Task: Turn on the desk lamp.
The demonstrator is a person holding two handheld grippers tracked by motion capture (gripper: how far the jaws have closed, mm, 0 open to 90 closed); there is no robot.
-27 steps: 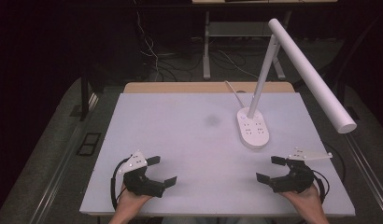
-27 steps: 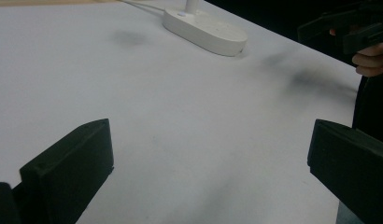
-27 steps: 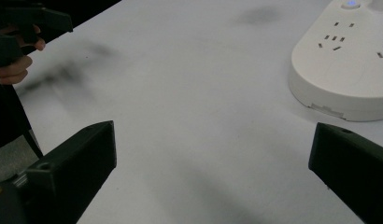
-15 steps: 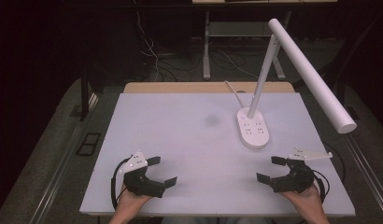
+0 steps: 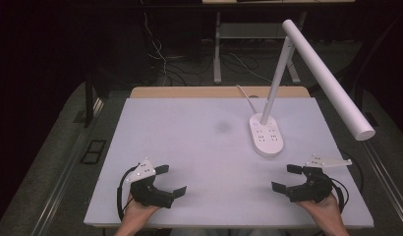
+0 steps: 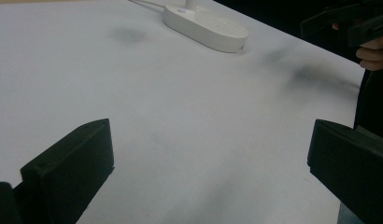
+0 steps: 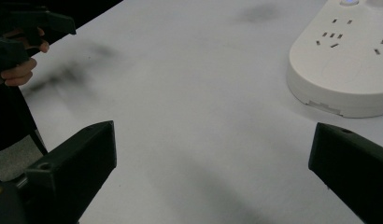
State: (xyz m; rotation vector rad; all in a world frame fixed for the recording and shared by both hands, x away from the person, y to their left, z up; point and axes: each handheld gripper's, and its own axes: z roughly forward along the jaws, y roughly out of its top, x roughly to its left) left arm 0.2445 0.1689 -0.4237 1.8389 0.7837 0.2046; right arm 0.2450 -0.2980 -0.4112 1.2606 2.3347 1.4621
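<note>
Table (image 5: 189, 147): white top, wood strip along its far edge, a faint grey smudge (image 5: 222, 127) near the middle – dark floor and cables beyond.
Lamp (image 5: 317, 73): white, on the table's far right part; a thin stem leans up from the base and a long tube head slants down toward the right edge, out over the table.
Base (image 5: 266, 137): flat white oval with socket slots, lying on the table right of the smudge; a white cord runs from it to the far edge. It lies ahead of the right gripper and apart from it.
Left gripper (image 5: 166, 180): at the table's near left corner, low over the top, jaws spread wide, nothing between them.
Right gripper (image 5: 287, 177): at the table's near right corner, just near of the base – jaws wide apart, bare table between them.
Hands: one behind each gripper, at the table's near edge.
</note>
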